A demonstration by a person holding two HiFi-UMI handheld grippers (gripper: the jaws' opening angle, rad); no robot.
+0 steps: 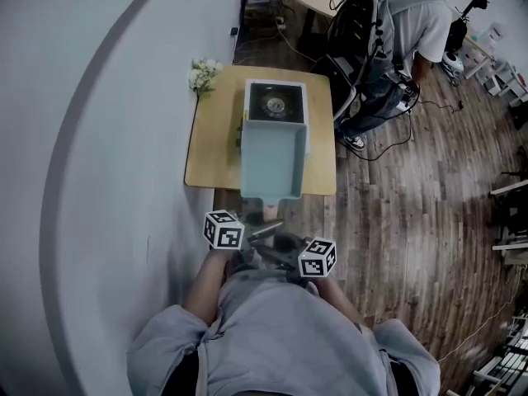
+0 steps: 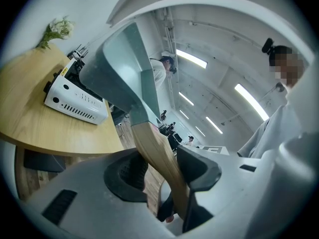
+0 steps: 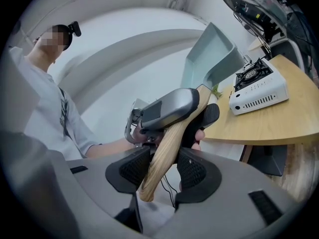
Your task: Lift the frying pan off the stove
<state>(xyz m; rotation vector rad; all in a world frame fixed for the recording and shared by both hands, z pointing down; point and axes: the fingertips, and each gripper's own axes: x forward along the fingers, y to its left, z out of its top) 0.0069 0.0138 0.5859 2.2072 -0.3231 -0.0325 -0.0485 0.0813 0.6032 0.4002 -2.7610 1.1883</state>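
Observation:
A square pale-teal frying pan (image 1: 272, 159) with a wooden handle (image 1: 270, 213) hangs in the air over the near half of the wooden table (image 1: 210, 151), off the white portable stove (image 1: 276, 101). Both grippers hold the handle just off the table's near edge. My left gripper (image 1: 257, 226) is shut on the handle (image 2: 154, 153), and the pan (image 2: 122, 68) rises ahead of it with the stove (image 2: 75, 96) behind. My right gripper (image 3: 162, 168) is shut on the handle's end (image 3: 164, 151), below the left gripper (image 3: 167, 108). The pan (image 3: 212, 59) tilts up toward the stove (image 3: 259, 91).
A small bunch of white flowers (image 1: 202, 74) lies at the table's far left corner. A person (image 1: 412, 23) stands at the back right beside a black chair (image 1: 355, 31). Cables trail over the wooden floor (image 1: 412, 221). A curved white wall (image 1: 82, 139) runs along the left.

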